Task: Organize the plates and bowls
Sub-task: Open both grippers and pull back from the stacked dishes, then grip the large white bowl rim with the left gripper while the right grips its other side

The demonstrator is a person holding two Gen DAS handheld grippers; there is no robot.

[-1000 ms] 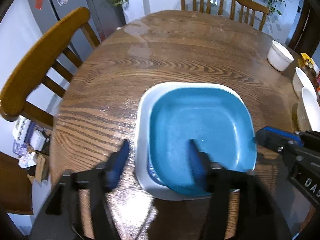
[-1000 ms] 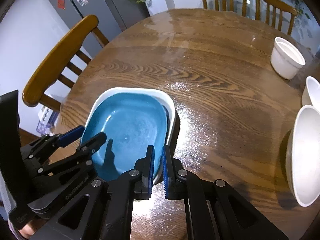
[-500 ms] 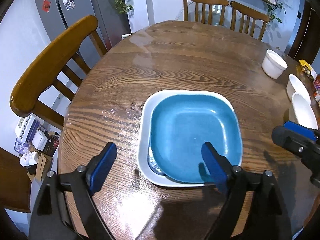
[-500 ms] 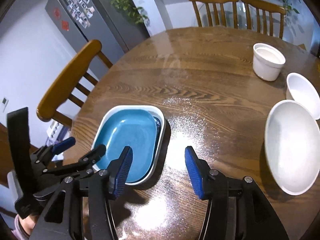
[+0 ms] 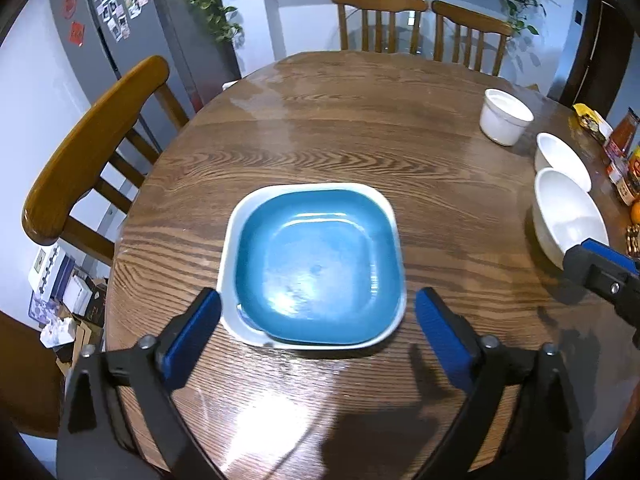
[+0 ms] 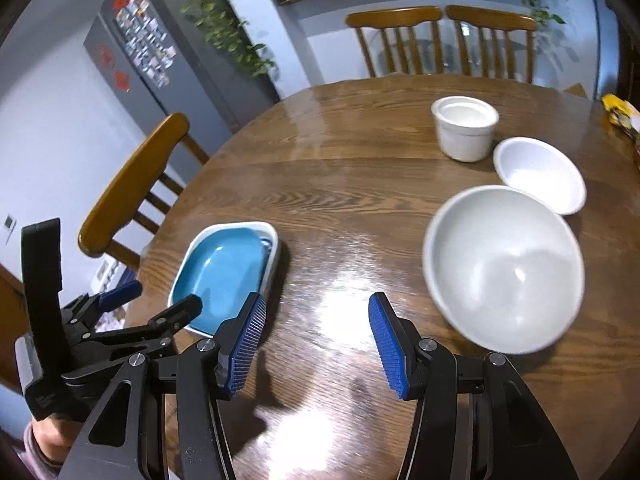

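A blue square plate [image 5: 316, 264] lies nested in a white square plate [image 5: 232, 240] on the round wooden table [image 5: 360, 128]. My left gripper [image 5: 316, 312] hovers just short of the stack's near edge. Its jaws are opening wide and the pads touch nothing. In the right wrist view the same stack [image 6: 224, 268] lies at the left beside the left gripper [image 6: 154, 300]. My right gripper [image 6: 316, 308] stands open over bare wood, between the stack and a large white bowl [image 6: 504, 268]. A smaller white bowl [image 6: 536, 172] and a white cup-shaped bowl [image 6: 464, 128] sit behind it.
Wooden chairs stand at the table's left [image 5: 92, 152] and far side [image 5: 380, 20]. Snack packets and bottles [image 5: 616, 140] crowd the right rim. A grey fridge [image 5: 120, 32] stands behind the left chair. One finger of the right gripper [image 5: 600, 272] shows beside the large bowl [image 5: 568, 216].
Both grippers have drawn back and up from the plate stack. The left jaws have spread wider. The right jaws went from shut to open, and that gripper swung right toward the bowls.
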